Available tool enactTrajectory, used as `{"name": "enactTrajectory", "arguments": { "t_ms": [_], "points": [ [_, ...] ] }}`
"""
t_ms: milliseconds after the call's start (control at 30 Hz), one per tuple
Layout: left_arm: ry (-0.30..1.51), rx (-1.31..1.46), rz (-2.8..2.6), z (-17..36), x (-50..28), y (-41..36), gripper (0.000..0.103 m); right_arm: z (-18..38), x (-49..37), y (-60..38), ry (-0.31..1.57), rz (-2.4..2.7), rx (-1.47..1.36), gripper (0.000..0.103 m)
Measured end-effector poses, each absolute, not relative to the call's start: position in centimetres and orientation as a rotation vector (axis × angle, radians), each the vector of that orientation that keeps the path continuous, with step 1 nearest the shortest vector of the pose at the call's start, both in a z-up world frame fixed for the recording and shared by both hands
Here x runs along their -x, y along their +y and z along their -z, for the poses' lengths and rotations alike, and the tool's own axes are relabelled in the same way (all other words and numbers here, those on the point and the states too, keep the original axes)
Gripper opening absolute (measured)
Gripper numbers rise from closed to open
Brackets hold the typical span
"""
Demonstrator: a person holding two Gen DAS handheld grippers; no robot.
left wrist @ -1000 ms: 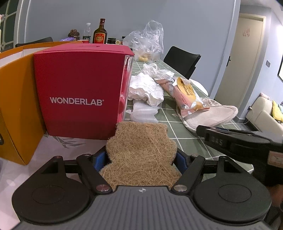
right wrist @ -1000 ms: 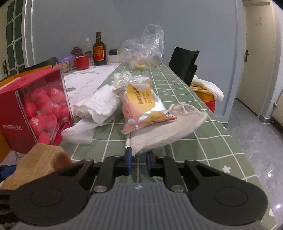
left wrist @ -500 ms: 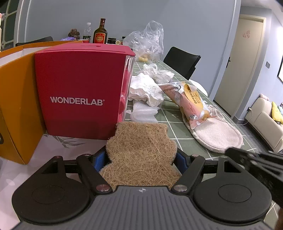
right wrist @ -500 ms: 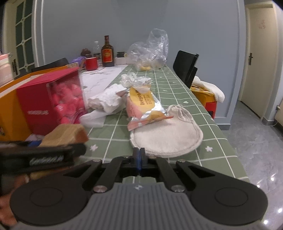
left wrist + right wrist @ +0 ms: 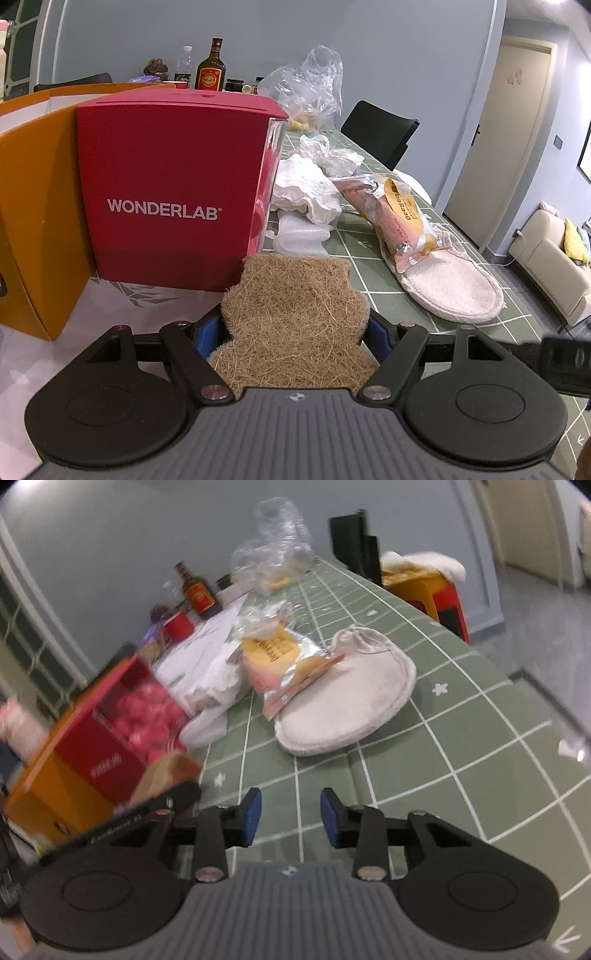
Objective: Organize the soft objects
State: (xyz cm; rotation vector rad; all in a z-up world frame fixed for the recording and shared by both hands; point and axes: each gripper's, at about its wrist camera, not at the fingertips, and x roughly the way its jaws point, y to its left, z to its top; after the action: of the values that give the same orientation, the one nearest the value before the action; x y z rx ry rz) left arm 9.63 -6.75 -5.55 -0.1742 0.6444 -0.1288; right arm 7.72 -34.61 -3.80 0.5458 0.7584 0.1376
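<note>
Left gripper has its jaws pinched on the coir pad; right gripper has its jaws parted, holding nothing. The mitt lies flat on the table at the right gripper's twelve o'clock, a packet across its far end. Sorting looks barely begun: cloth and packet lie loose. The right gripper is rolled sideways, low; the left is level, facing the box.

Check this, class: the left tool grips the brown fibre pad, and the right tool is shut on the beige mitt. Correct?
Not quite. The right tool is open and empty; the right wrist view shows the beige mitt lying on the table ahead. The left tool does grip the brown fibre pad.
</note>
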Motion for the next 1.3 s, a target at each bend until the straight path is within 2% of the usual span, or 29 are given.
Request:
{"name": "enactTrajectory", "arguments": {
  "t_ms": [400,733,767,800,833,867,1300],
  "points": [
    [0.641,0.188,0.132,5.5,-9.4,-6.6,0.088,5.2,-9.0,-38.5,0.674,0.036,-0.922,0.035],
    [0.642,0.186,0.131,5.6,-9.4,-6.5,0.088,4.7,-10.4,-39.4,0.635,0.133,-0.919,0.035],
    [0.642,0.186,0.13,5.6,-9.4,-6.5,0.088,4.6,-10.6,-39.1,0.637,0.145,-0.896,0.033],
    [0.642,0.187,0.131,5.6,-9.4,-6.5,0.088,4.5,-10.7,-38.9,0.643,0.159,-0.865,0.023],
    [0.642,0.187,0.131,5.6,-9.4,-6.5,0.088,4.5,-10.7,-38.7,0.655,0.173,-0.832,0.007],
    [0.642,0.187,0.131,5.6,-9.4,-6.5,0.088,4.6,-10.7,-38.6,0.666,0.169,-0.793,0.003],
    [0.642,0.19,0.129,5.5,-9.4,-6.4,0.088,0.9,-5.9,-37.5,0.616,-0.029,-0.646,0.002]
  ]
}}
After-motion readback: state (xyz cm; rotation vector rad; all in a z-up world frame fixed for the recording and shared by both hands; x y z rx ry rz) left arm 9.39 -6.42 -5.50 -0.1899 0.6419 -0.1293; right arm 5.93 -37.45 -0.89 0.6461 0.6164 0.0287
